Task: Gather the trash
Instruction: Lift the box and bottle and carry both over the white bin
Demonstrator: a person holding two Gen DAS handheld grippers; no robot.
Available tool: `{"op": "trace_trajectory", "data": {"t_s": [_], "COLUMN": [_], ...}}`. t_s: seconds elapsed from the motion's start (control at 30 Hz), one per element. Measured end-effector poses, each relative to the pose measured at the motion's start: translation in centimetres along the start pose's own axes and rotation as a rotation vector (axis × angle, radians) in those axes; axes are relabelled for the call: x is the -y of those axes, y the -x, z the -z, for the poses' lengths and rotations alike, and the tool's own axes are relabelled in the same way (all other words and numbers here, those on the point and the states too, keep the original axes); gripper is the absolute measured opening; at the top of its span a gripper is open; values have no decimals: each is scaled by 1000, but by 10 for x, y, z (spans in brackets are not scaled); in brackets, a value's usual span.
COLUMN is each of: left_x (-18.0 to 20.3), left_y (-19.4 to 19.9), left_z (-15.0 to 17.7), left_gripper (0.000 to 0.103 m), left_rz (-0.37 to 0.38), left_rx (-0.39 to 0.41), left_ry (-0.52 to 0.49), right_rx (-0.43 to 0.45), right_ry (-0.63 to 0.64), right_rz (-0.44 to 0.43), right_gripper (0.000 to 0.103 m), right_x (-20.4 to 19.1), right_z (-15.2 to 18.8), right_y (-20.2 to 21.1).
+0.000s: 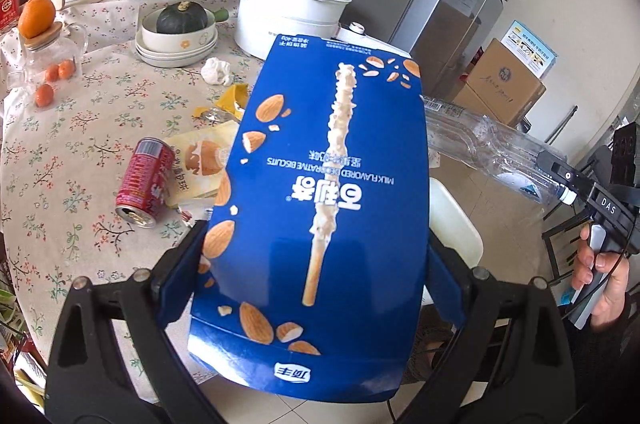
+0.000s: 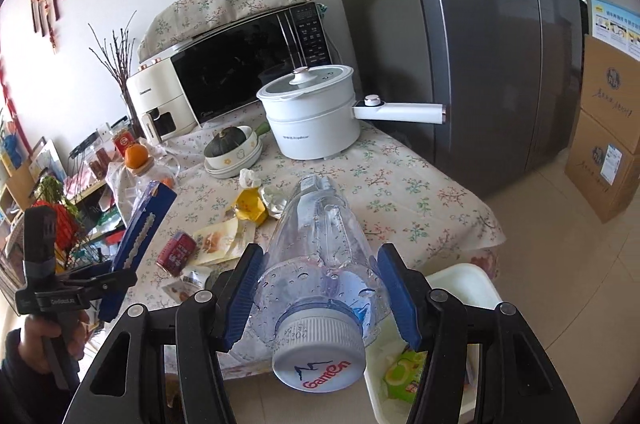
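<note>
my left fingers [image 1: 308, 264] are clamped on the sides of a flat blue cardboard biscuit box [image 1: 320, 191] printed with almonds, held in the air over the near edge of the floral-clothed surface [image 1: 80, 143]. my right fingers [image 2: 320, 298] grip a clear empty plastic bottle [image 2: 316, 244] near its white cap, just off the surface's near right corner, above a white plastic bin [image 2: 460, 280]. a red drink can [image 1: 145, 181] lies tipped on the surface beside a pale snack wrapper [image 1: 204, 163], yellow peel [image 1: 230, 99] and a crumpled white tissue [image 1: 216, 71].
</note>
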State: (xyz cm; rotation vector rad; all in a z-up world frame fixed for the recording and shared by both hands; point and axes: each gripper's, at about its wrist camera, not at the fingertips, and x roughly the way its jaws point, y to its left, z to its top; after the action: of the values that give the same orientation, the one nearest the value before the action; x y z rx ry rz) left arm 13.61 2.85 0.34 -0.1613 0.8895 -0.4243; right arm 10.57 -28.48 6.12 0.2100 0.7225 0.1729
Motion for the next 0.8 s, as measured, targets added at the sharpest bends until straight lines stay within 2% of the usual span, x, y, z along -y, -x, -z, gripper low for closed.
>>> {"op": "trace_trajectory", "data": {"t_s": [0.47, 0.8], "left_x": [63, 102], "left_y": [-35, -68], "left_z": [13, 29], "left_gripper": [96, 96], "left_rz": [95, 135], "left_rx": [-90, -177], "left_ry": [-109, -188], "right_rx": [-45, -208], "right_ry": [-87, -146], "right_rz": [104, 154], "right_gripper": [60, 60], "right_x": [82, 116], "right_z": [39, 70], "right_y": [31, 5]}}
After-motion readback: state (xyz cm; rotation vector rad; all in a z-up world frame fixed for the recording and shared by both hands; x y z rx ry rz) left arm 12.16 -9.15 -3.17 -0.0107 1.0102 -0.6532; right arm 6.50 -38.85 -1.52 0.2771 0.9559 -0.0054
